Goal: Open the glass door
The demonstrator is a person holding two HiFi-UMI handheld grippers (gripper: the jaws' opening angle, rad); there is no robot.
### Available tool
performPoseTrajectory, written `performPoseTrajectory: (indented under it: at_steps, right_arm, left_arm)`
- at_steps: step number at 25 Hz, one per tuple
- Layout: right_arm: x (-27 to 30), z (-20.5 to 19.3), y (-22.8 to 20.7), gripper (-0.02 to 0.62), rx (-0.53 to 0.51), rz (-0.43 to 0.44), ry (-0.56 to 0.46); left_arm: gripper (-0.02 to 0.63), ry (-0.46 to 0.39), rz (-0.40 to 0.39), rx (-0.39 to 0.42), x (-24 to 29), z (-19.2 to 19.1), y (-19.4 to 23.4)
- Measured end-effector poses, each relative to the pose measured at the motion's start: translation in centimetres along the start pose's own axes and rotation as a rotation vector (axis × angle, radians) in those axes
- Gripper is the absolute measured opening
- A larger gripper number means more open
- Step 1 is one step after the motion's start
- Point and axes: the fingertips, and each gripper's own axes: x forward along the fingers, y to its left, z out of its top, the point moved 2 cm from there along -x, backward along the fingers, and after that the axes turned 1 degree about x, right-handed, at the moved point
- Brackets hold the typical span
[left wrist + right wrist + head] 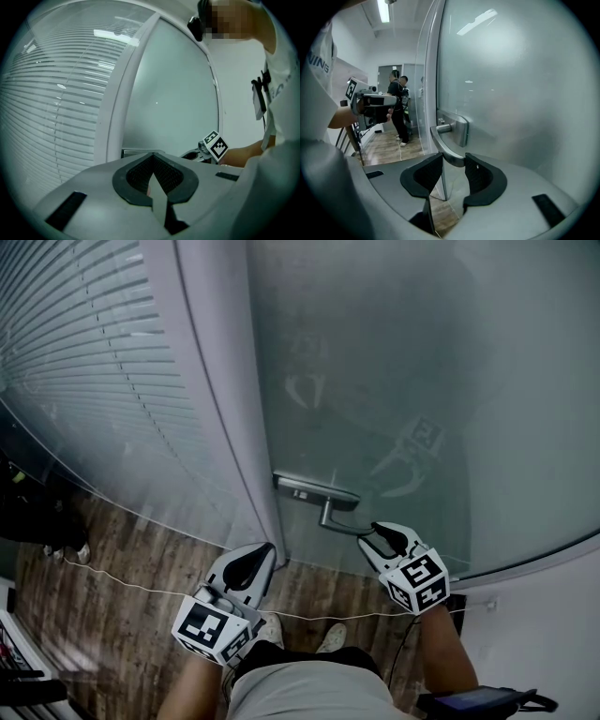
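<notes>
**Right claw on the lever handle, left claw idle beside the frame**

I am looking steeply down at the frosted glass door (375,362), which stands shut against the pale door frame (220,381). Its metal lever handle (336,519) sits low on the left edge of the pane, fixed to a rectangular backplate (314,491).

My right claw (375,532) reaches up to the free end of that lever. In the right gripper view the lever (449,152) curves down from the plate and runs in between the two black tips. It fills the gap, with a pad against each side, so the right claw (453,161) is partly open and clamped on the handle.

My left claw (262,554) hovers near the foot of the frame, left of the handle and apart from it. Its own view shows the tips met in a point, with nothing between them (153,159).

Left of the frame a glass wall carries horizontal blinds (84,343). Below lies a wooden floor (141,559) crossed by a thin white cable (122,579).

In the right gripper view, two people (399,108) stand well back in the room behind the glass wall.
</notes>
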Motion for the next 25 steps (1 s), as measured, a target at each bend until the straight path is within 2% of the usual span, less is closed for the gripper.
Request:
performPoseTrajectory:
  at_steps: [10,15,21,25]
  right_arm:
    - [0.0,0.2,0.0,0.147,0.017,-0.015,-0.004]
    - [0.7,-0.8,0.1,0.146,0.058,-0.002,-0.014]
    - [0.9,-0.5,-1.3,0.147,0.063,-0.011,-0.020]
    - [3.0,0.4,-3.2,0.147,0.071,-0.026,-0.025]
  left_arm:
    - [0.000,0.010,-0.014,0.016,0.3,0.4,0.2]
    - [0.000,0.001,-0.020,0.016,0.6,0.5,-0.1]
    - [0.000,-0.001,-0.019,0.024,0.9,0.7,-1.0]
    - [0.000,-0.005,-0.003,0.015,1.5,1.1,0.2]
